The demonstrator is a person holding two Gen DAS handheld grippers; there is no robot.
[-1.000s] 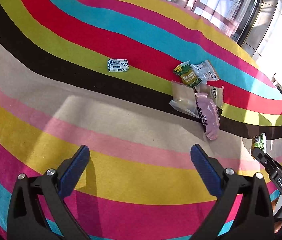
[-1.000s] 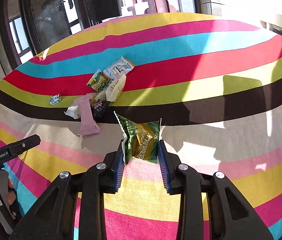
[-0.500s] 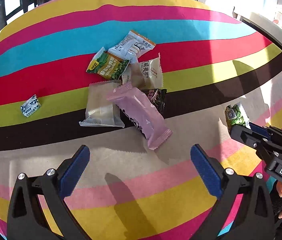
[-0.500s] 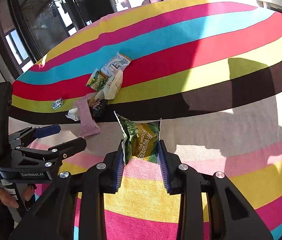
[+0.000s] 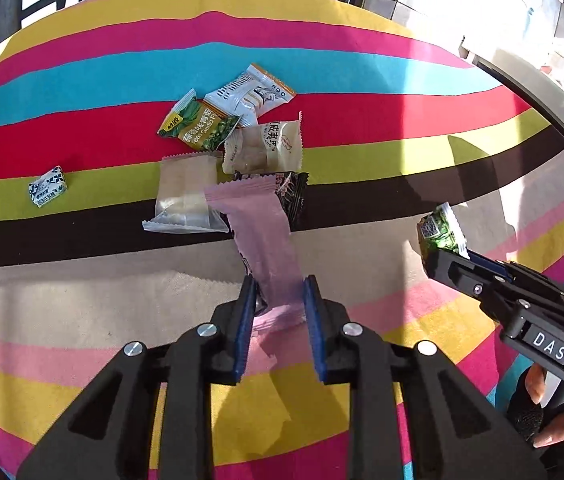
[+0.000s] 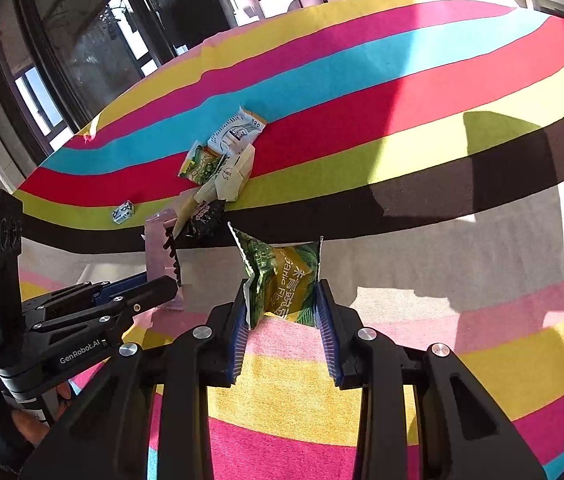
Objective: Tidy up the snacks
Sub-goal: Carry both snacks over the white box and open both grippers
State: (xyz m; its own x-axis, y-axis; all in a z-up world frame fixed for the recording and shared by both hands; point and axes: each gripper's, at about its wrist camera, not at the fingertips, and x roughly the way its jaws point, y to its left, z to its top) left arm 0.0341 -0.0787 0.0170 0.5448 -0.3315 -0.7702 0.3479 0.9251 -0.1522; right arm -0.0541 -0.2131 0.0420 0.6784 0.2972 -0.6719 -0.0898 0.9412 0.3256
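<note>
My left gripper point(image 5: 278, 284) has its jaws closing, and the blue pads press both sides of the near end of a long pink snack packet point(image 5: 260, 232). That packet's far end lies on a pile of snacks: a clear beige packet point(image 5: 186, 196), a dark packet point(image 5: 294, 196), a cream packet point(image 5: 266, 146), a green pea packet point(image 5: 198, 126) and a white packet point(image 5: 250, 94). My right gripper point(image 6: 282, 286) is shut on a green snack packet point(image 6: 286, 272), held upright just above the cloth to the right of the pile.
A striped cloth point(image 5: 362, 80) covers the whole surface. A small blue-and-white candy point(image 5: 47, 187) lies alone left of the pile. Windows and a sill run behind the far edge. A person's hand point(image 5: 538, 412) grips the right tool.
My left gripper swung over to the pile, moved in on the pink packet and closed from wide open onto its near end. The right gripper kept its hold on the green packet.
</note>
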